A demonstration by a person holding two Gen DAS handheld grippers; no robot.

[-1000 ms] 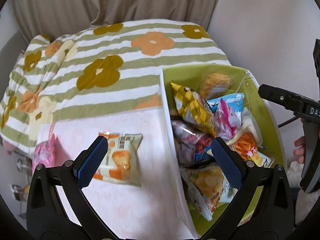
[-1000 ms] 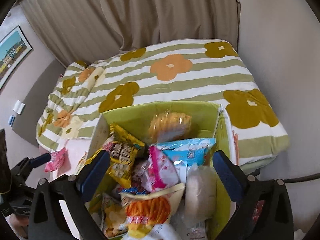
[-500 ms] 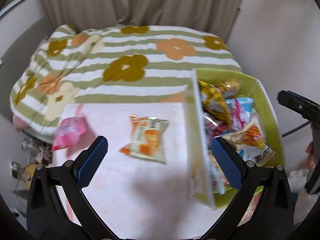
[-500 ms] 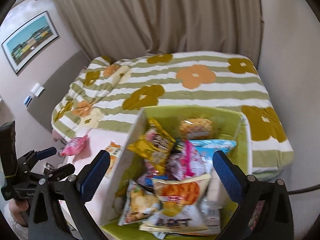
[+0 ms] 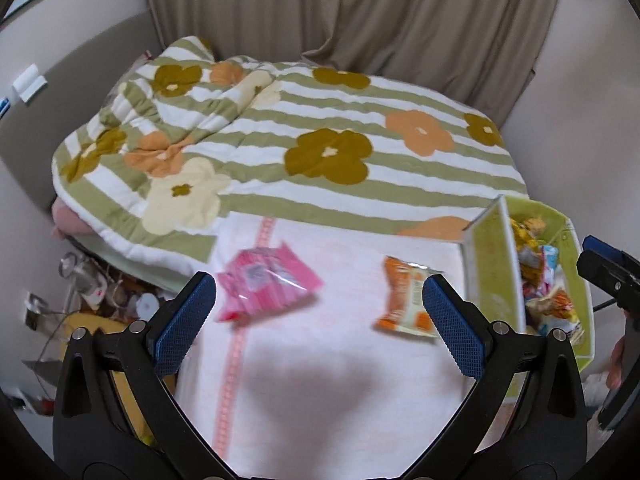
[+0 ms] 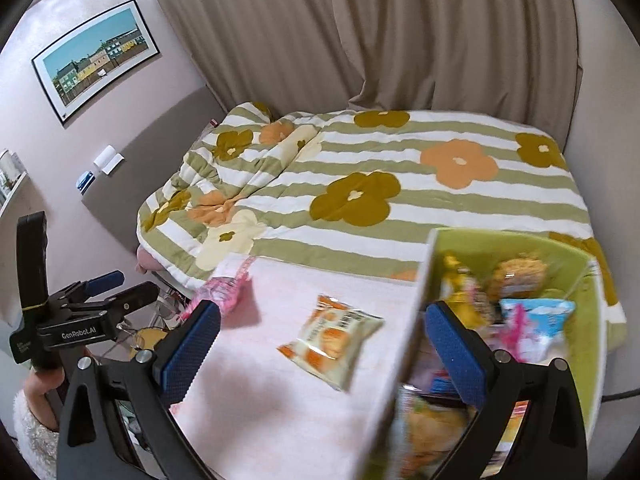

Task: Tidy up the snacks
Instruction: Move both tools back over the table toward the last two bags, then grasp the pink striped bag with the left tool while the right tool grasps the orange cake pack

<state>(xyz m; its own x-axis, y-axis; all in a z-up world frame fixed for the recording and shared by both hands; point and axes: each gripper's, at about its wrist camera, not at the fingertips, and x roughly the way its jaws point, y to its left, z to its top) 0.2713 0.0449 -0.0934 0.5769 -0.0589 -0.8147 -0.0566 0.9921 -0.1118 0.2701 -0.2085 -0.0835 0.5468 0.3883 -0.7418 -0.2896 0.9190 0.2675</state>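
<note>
— Both grippers have pulled back from the green bin (image 5: 493, 280) since a second ago; the left one has swung leftward, so the pink packet (image 5: 267, 285) now sits between its fingers in view, where the orange biscuit packet (image 5: 408, 300) was

— And they're carrying nothing?

— Nothing. The left gripper (image 5: 319, 324) is spread wide and empty above the pale pink cloth (image 5: 320, 392); the right gripper (image 6: 320, 352) is just as wide, hanging over the bin's near wall

— Where are the snacks?

— Most are heaped in the bin at the bed's right; the two packets lie apart on the cloth

— How should the next pick go?

— I'd come straight down over the pink packet and pinch its puffed middle gently; crinkly film slides, and the cloth may lift with it
</note>
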